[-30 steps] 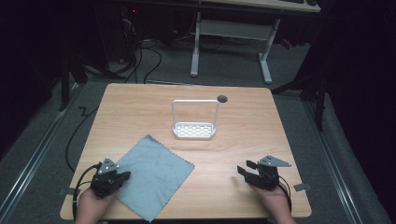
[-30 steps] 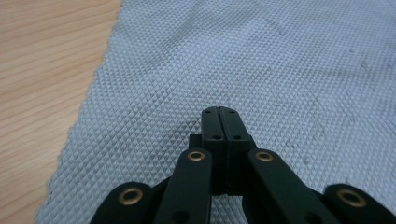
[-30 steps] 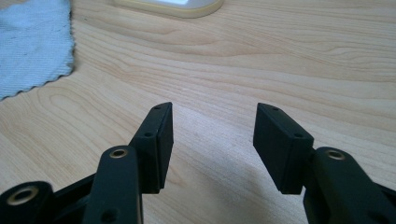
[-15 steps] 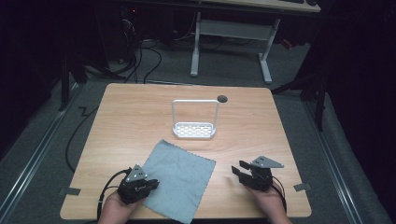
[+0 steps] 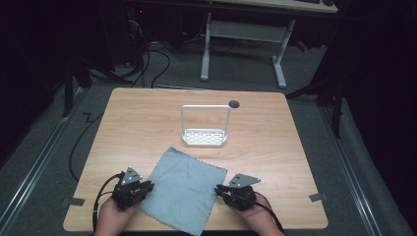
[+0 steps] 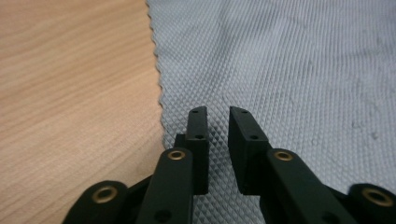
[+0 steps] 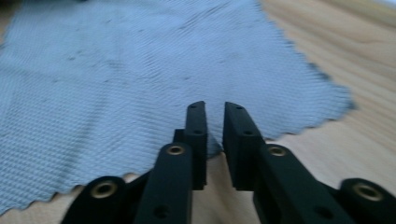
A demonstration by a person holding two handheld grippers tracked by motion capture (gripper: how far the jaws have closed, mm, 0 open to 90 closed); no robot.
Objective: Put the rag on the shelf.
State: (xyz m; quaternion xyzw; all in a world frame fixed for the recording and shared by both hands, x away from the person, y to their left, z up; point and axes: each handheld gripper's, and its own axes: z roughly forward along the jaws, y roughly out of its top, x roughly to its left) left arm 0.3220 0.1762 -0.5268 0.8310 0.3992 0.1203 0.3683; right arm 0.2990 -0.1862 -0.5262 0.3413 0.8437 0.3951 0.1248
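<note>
A grey waffle-weave cloth (image 5: 184, 189) lies flat near the front edge of the wooden table (image 5: 137, 128). My left gripper (image 5: 146, 187) rests at the cloth's left edge and points right. In the left gripper view its jaws (image 6: 218, 112) hover over the cloth (image 6: 289, 70) with a narrow gap; they have just been opening, and nothing is pinched. My right gripper (image 5: 219, 190) sits at the cloth's right edge and points left. Its jaws (image 7: 215, 106) have just been closing to a narrow gap over the scalloped edge of the cloth (image 7: 140, 70), with a slit still showing between the pads.
A white wire rack (image 5: 205, 137) with a tall loop handle stands at the table's middle, beyond the cloth. A dark round hole (image 5: 234, 104) sits near the back edge. Bare wood lies on both sides of the cloth.
The left gripper slid right and the cloth shifted right with it. The right gripper moved left up to the cloth's right edge, and its jaws narrowed.
</note>
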